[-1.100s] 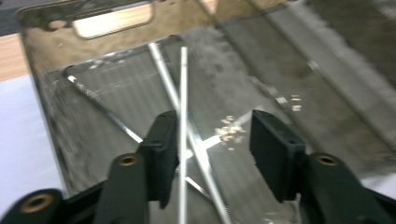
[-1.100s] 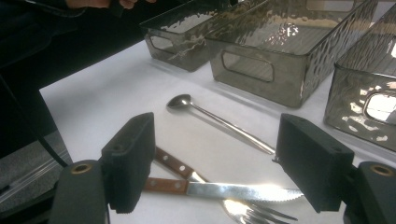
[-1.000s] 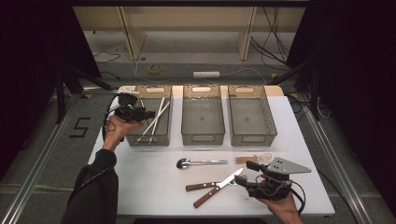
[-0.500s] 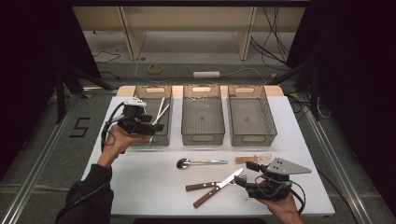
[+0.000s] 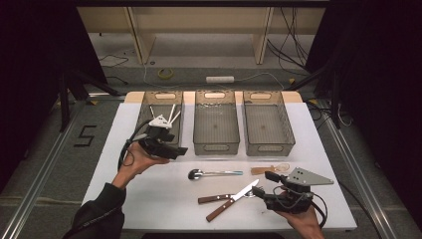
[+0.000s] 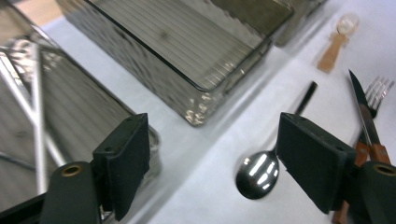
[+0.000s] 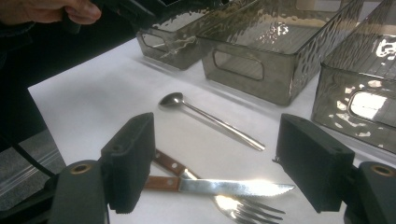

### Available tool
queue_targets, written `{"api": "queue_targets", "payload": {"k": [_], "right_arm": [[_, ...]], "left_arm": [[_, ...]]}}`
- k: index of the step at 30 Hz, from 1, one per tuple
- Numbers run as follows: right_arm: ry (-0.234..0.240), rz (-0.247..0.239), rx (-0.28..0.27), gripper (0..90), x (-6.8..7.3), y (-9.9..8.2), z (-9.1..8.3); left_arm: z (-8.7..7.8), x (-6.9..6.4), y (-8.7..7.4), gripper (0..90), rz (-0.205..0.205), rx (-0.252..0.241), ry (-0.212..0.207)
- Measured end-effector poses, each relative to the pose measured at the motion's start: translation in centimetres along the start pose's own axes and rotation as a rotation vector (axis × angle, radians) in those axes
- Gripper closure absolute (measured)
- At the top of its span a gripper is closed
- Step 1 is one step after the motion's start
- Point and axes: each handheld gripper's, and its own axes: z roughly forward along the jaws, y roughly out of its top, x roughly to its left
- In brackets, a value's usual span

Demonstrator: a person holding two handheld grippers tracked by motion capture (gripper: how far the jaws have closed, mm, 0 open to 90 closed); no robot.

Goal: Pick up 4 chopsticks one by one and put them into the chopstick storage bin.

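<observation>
Left gripper (image 5: pixel 166 149) just left the left bin (image 5: pixel 149 107), fingers opened wide and empty, so the spoon (image 5: pixel 214 174) looks next.

**Item count on the table**

Three smoked-plastic bins stand in a row: left bin (image 5: pixel 161 119), middle bin (image 5: pixel 215 122), right bin (image 5: pixel 267 123). Two pale sticks (image 5: pixel 172 115) lie in the left bin; whether more lie under the gripper cannot be told. Loose cutlery on the white surface: one metal spoon (image 5: pixel 214 173), one small wooden-handled spoon (image 5: pixel 270 169), one knife (image 5: pixel 232 200), one fork (image 5: pixel 217 198). That makes two spoons, one knife, one fork. Two hand-held grippers are present: left gripper (image 5: pixel 175 151) and right gripper (image 5: pixel 263 185).
</observation>
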Motion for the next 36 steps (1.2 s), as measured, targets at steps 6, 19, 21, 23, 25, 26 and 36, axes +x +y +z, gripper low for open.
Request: {"api": "queue_targets", "payload": {"k": [6, 19, 21, 23, 25, 26, 36], "right_arm": [[0.004, 0.001, 0.002, 29.1, 0.0, 0.0, 0.0], [0.006, 0.004, 0.004, 28.8, -0.2, -0.1, 0.1], [0.007, 0.003, 0.003, 28.8, -0.3, -0.2, 0.1], [0.008, 0.005, 0.004, 28.8, -0.3, -0.2, 0.1], [0.009, 0.007, 0.005, 28.8, -0.3, -0.2, 0.1], [0.009, 0.006, 0.005, 28.8, -0.4, -0.2, 0.1], [0.010, 0.007, 0.003, 28.6, -0.4, -0.2, 0.1]], "left_arm": [[0.9, -0.8, -0.2, 22.4, 0.029, 0.023, -0.016], [2.9, -3.0, 0.1, 20.6, 0.099, 0.066, -0.050], [3.1, -3.2, 0.1, 20.6, 0.105, 0.070, -0.052], [3.4, -3.4, 0.2, 20.6, 0.118, 0.081, -0.049], [3.7, -3.7, 0.3, 20.6, 0.125, 0.087, -0.053], [3.8, -3.9, 0.3, 20.6, 0.125, 0.087, -0.051], [4.9, -4.9, 0.3, 19.8, 0.166, 0.126, -0.060]]}}
